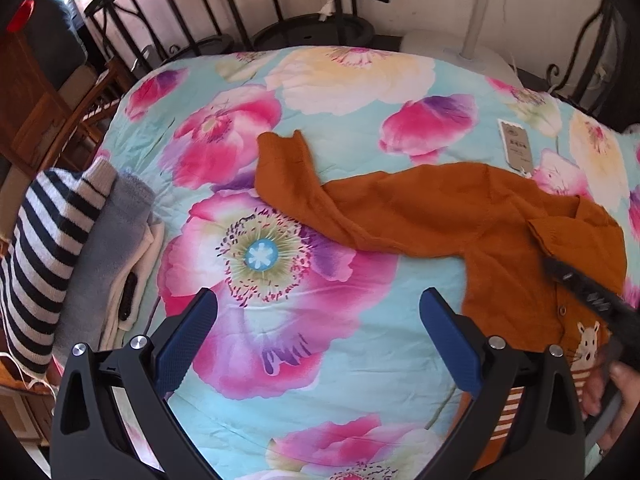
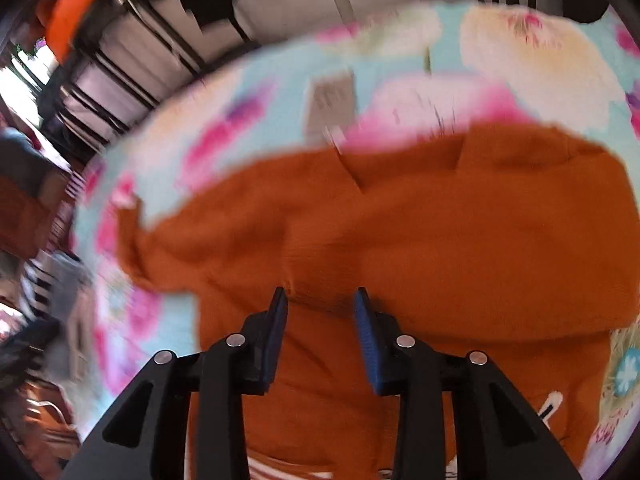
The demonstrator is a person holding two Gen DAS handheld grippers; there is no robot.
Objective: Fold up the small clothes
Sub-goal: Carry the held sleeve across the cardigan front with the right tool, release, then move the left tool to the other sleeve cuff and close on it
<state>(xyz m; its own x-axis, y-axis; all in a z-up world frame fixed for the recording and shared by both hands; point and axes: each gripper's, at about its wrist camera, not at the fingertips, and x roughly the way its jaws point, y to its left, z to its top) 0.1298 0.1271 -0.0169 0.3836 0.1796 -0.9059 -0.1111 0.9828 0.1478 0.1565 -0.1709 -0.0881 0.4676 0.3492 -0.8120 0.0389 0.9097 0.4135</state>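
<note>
**A:** One rust-orange knitted child's cardigan [image 1: 460,216] lies flat on the floral turquoise quilt [image 1: 360,360], right of centre in the left wrist view. Its long axis runs left to right across the bed: one sleeve [image 1: 292,176] reaches out to the left, cuff bent away towards the dark metal bed rails [image 1: 224,8], while the collar sits at the far right.

**B:** And the front faces up: small buttons and one white mouse motif [image 1: 588,344] show near the striped hem at the near edge.

**A:** The left gripper [image 1: 320,336] hovers over bare quilt, its two blue-padded fingers spread wide, nothing between them.

**B:** The right gripper [image 2: 320,304] is blurred, but its blue pads [image 2: 366,332] stand partly apart, pressed down on the cardigan [image 2: 400,240] with a ridge of knit bunched between the tips. They are not clamped together.

**A:** Count the rest: one grey-white paper hang tag [image 1: 516,144] beyond the cardigan, just off its shoulder.

**B:** At the left edge, one pile of folded clothes [image 1: 80,248]: a navy-and-white striped knit, a grey one, a cream one. Three in all.
</note>
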